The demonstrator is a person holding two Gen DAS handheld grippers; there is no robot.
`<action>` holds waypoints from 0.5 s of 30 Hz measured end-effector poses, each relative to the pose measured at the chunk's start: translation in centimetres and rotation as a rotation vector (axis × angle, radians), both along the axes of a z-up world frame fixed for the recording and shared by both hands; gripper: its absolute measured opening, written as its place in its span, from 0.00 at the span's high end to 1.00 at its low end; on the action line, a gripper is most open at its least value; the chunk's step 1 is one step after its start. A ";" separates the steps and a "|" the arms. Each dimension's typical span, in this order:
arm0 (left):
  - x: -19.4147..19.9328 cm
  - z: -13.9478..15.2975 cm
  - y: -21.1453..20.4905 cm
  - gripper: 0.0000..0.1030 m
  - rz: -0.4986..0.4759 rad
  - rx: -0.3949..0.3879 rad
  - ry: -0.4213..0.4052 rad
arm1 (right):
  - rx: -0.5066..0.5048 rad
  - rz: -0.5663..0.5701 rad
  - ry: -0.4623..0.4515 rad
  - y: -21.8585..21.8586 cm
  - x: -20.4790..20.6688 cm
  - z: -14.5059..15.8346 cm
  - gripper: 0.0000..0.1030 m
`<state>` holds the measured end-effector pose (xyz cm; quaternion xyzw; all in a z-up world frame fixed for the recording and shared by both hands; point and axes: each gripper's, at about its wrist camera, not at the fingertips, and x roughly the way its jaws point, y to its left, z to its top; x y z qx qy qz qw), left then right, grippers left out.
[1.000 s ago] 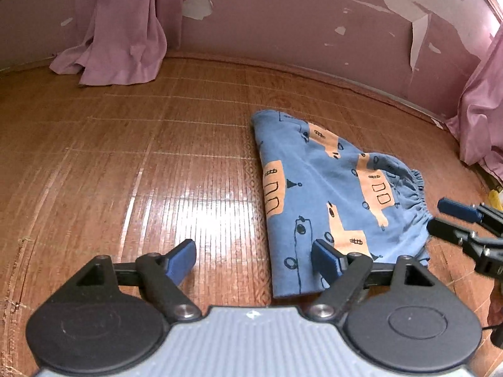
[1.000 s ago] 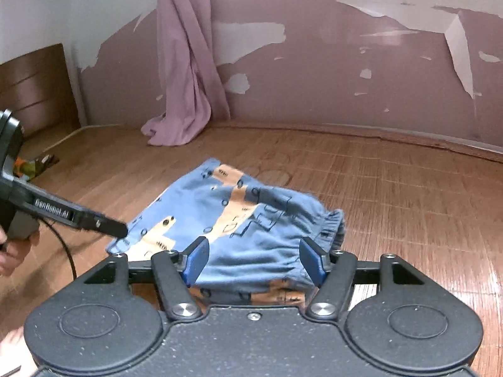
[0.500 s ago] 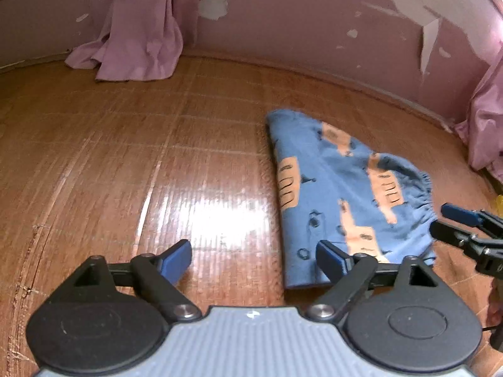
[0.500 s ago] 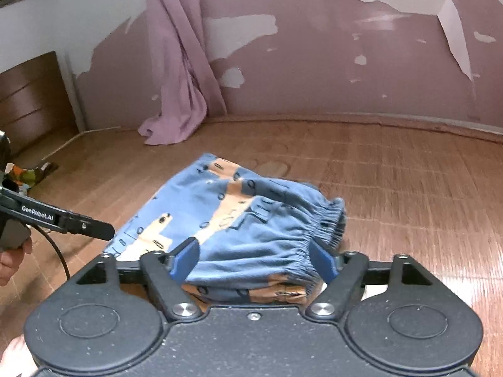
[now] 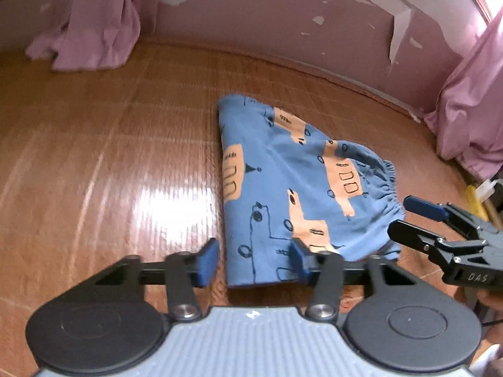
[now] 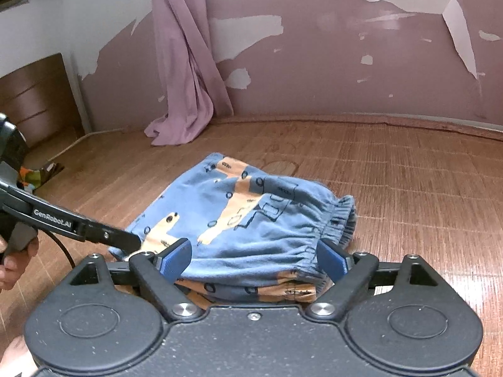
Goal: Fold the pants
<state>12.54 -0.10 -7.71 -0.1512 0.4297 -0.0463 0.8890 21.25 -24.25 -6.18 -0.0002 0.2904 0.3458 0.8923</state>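
Wooden floor (image 5: 94,144) bears folded pants (image 5: 292,185) (blue, orange-printed); left gripper (image 5: 254,259) and right gripper (image 6: 253,257) both spread beside them

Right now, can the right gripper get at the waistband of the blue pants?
Probably yes. The right gripper is open, its fingers straddling the gathered waistband of the pants, with nothing between them. The left gripper works the other edge, out of its way.

"GenRobot.AI" stands in white letters on the black arm of the left gripper (image 6: 119,238), seen at the left. "DAS" is faintly embossed on the right gripper (image 5: 405,216) body, near right
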 end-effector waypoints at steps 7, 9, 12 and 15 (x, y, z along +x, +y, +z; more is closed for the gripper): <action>-0.4 -0.4 0.2 0.53 0.026 -0.011 0.012 | -0.042 0.020 0.056 0.4 0.9 -1.4 0.13; -0.3 -0.3 0.3 0.53 0.029 -0.012 0.017 | -0.005 0.022 0.060 -0.2 1.0 -1.1 0.13; -0.3 0.0 0.7 0.36 0.030 -0.041 0.022 | 0.055 0.005 0.037 -1.4 1.5 -0.3 0.06; -0.5 0.3 1.2 0.31 0.038 -0.068 0.001 | 0.104 -0.010 0.036 -2.6 2.9 0.2 0.04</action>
